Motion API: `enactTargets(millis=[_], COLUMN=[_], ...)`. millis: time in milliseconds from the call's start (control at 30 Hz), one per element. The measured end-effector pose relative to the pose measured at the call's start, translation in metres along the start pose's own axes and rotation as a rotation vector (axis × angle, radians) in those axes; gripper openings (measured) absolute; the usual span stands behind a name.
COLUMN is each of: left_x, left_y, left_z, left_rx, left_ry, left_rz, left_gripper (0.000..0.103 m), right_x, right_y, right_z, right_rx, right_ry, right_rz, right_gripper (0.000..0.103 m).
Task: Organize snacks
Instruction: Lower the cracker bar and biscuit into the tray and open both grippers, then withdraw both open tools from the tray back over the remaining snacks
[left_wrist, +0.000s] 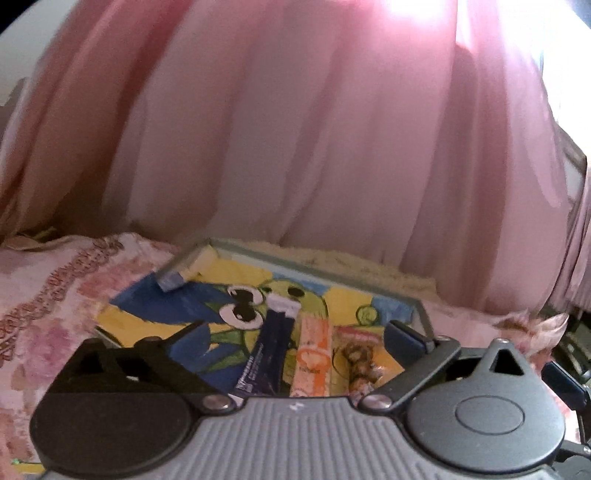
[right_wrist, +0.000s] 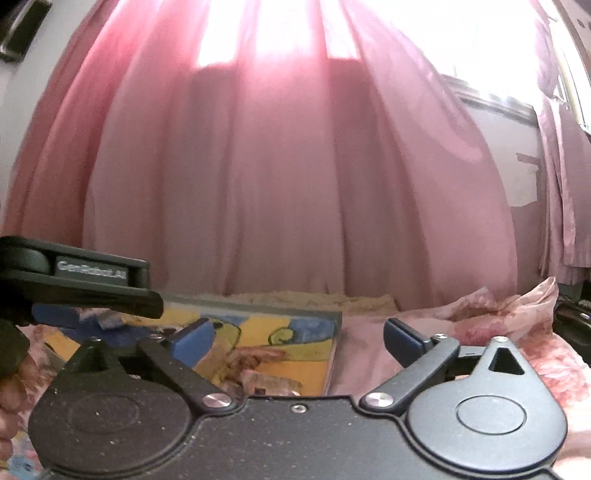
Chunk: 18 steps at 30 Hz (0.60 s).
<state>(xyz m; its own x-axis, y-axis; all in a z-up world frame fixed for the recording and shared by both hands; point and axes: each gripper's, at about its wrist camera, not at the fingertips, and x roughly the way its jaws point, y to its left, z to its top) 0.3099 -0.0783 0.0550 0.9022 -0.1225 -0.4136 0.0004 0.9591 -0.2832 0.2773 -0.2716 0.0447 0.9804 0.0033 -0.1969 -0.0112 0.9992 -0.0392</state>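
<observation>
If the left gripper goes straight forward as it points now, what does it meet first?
Probably the snack sticks: the left gripper is open, with the dark blue stick and the orange stick lying on the painted tray between its fingers. Depth is unclear; if it passes above them, the pink curtain comes next.

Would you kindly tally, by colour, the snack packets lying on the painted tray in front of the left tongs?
Dark blue stick packet: 1
Orange stick packet: 1
Red-topped packet with brown contents: 1
Total: 3, side by side on the yellow-and-blue cartoon-painted tray.
</observation>
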Motion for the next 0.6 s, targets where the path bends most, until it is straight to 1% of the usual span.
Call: enactTargets(millis=[200,300,467,600], left_x=[-0.04,-0.064,-0.099,-0.129], left_y=[0.006,0.01,0.019,0.026], left_z=[0.004,0.001,-0.005,-0.015], left_rx=[-0.011,-0.005,0.007,0.056], left_ry=[-0.037,-0.061,-0.08,-0.102], left_rz=[-0.007,-0.007,-0.002,0.017], left_gripper=[0.102,0.102,0.103,0.103], right_x=[-0.04,-0.06,-0.096,-0.119], right_y=[-0.002,-0.001,0.001,0.005], right_z=[0.02,0.028,0.034,0.034], right_rx=[0.018,0.025,0.042,0.049], right_ry=[-0.048,-0.075,-0.103,-0.114], right_rz=[-0.009,-0.017,-0.021,-0.025], right_gripper=[0.102,0.102,0.102,0.102])
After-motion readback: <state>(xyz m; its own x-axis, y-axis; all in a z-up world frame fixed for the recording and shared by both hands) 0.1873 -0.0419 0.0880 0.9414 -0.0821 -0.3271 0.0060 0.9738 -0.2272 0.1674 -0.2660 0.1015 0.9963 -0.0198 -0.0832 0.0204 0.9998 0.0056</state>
